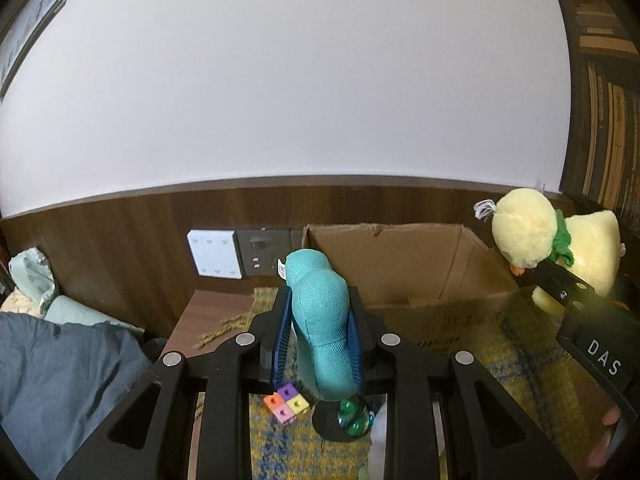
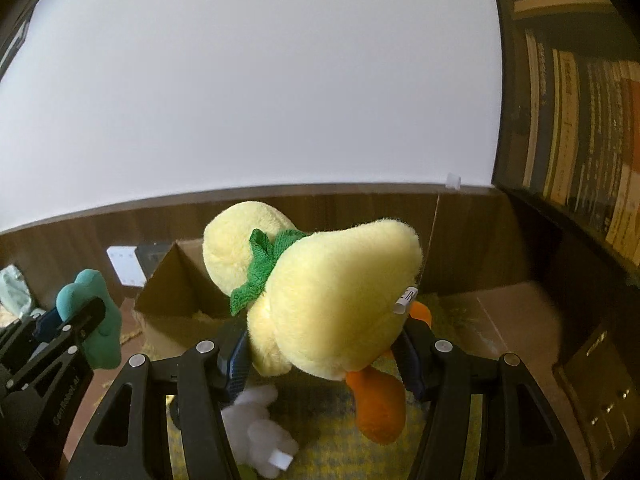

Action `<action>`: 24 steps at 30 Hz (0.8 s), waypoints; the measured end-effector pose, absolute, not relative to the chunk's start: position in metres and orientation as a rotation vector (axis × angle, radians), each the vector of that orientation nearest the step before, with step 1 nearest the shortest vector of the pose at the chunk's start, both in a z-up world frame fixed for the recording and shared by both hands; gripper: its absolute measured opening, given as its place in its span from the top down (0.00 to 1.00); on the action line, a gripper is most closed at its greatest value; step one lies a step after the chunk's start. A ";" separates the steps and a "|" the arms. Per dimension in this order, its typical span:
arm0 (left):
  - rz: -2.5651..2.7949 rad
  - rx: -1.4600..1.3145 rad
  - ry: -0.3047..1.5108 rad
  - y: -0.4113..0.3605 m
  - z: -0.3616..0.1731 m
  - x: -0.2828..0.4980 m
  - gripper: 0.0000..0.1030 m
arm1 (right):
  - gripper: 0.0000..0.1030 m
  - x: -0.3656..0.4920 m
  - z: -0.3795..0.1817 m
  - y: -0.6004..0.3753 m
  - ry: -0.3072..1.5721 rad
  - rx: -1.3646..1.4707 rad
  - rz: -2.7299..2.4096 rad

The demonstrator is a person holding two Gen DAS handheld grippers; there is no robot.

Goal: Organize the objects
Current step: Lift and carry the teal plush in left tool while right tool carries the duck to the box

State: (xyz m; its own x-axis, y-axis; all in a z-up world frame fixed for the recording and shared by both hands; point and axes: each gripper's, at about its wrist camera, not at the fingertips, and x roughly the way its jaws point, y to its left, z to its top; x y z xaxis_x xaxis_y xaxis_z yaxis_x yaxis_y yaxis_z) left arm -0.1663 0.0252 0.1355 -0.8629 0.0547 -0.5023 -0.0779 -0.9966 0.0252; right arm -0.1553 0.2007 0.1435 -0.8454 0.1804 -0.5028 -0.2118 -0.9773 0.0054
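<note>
- Two grippers, each clamped on a soft toy, raised above a yellow-blue cloth [image 1: 516,344].
- Left gripper [image 1: 318,336]: blue pads pinch a teal plush [image 1: 320,320] held upright, above coloured cubes [image 1: 286,400] and green marbles [image 1: 352,416].
- Centre: open cardboard box [image 1: 400,264] against the wood-panelled wall.
- Right gripper [image 2: 324,352]: fingers squeeze a yellow duck plush [image 2: 332,292] with a green scarf [image 2: 260,268], over the box's right edge; white plush [image 2: 256,428] below.
</note>
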 end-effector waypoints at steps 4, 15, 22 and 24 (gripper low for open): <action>2.973 -0.775 0.075 0.025 0.141 -0.180 0.75 | 0.42 -0.167 0.148 0.199 0.078 -0.767 2.835; 2.913 -0.822 0.068 0.028 0.140 -0.228 0.75 | 0.42 -0.201 0.146 0.194 0.092 -0.826 2.841; 2.880 -0.842 0.090 0.035 0.132 -0.250 0.75 | 0.42 -0.227 0.141 0.194 0.080 -0.876 2.817; 2.869 -0.858 0.093 0.037 0.129 -0.256 0.75 | 0.42 -0.234 0.137 0.195 0.083 -0.896 2.813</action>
State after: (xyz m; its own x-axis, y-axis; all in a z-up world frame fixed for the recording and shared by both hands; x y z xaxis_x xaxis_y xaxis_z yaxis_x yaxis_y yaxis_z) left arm -0.2558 0.0368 0.1285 -0.8260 0.1215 -0.5504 -0.1569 -0.9875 0.0174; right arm -0.2340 0.1945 0.1372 -0.7998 0.1609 -0.5782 -0.1947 -0.9809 -0.0036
